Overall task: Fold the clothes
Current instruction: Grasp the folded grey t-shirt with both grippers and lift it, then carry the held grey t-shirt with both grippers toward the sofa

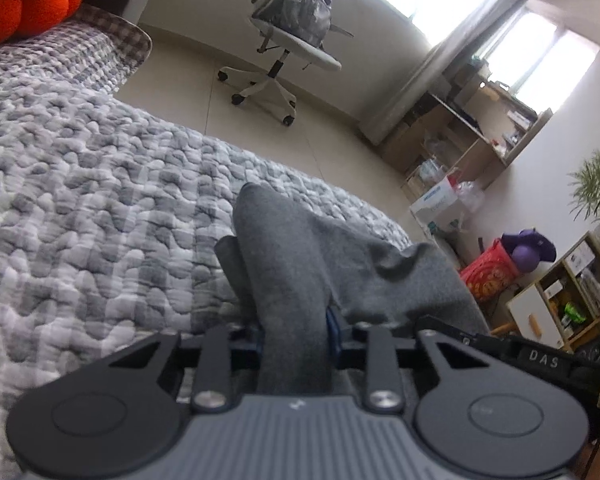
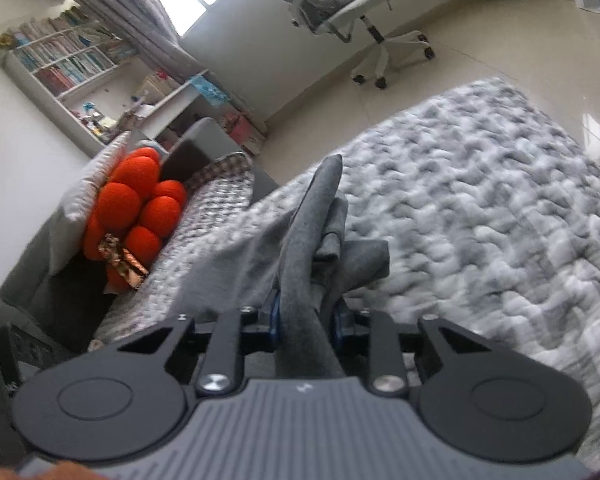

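The left gripper is seen pinched on a fold of the grey garment, which is bunched between its jaws and rises ahead of them as a tall ridge. The cloth is carried above the quilted bedspread, with a loose part draped off to the right. It is probably gripped at an edge or corner so that the fabric can be lifted and laid over; which part of the garment is held cannot be told. Beyond the bed, a white office chair, a bright window with a curtain, wooden shelves and a red bag are shown.

In the right wrist view, the right gripper is likewise seen clamped on the grey garment, with a narrow upright ridge and several crumpled layers held between its jaws. The cloth is thus judged to be held at two places, as a fold across the bed would require, though neither gripper is visible from the other's camera. How far the folding has gone is not settled, since the garment is bunched and not flat. Only here are an orange plush cushion shown in full, a bookshelf and, at the bottom edge, part of a hand.
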Demonstrator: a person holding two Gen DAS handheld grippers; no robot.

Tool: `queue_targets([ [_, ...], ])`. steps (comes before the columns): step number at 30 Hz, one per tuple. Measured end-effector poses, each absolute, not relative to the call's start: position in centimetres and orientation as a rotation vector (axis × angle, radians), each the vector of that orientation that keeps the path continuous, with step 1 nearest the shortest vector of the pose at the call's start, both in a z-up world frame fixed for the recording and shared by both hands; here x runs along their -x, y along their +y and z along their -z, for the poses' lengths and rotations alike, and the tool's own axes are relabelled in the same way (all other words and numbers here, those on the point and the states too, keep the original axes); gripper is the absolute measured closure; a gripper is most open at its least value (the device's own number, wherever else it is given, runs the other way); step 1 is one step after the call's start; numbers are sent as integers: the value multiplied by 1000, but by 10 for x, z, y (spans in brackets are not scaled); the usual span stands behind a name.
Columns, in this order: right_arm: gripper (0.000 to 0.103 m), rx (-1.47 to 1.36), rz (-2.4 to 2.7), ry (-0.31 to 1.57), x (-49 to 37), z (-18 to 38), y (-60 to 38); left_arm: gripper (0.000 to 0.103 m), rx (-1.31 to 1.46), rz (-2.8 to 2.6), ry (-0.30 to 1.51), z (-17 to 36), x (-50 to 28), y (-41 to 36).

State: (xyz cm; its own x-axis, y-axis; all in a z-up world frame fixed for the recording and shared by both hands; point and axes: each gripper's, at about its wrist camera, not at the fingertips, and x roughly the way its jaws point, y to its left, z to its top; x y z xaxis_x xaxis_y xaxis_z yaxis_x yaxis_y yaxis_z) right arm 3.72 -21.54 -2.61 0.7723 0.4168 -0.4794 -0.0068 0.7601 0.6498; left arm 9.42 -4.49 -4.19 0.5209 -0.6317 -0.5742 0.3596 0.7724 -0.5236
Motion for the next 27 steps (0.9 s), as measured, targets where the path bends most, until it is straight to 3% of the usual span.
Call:
queue_targets([
  [11,76,-651,-442,695,-67,-11,-130,76,439,463,722,-1,-76,66],
  [27,76,-550,-768,779,-129,-48,93,76,519,157,573,-55,-65,281],
])
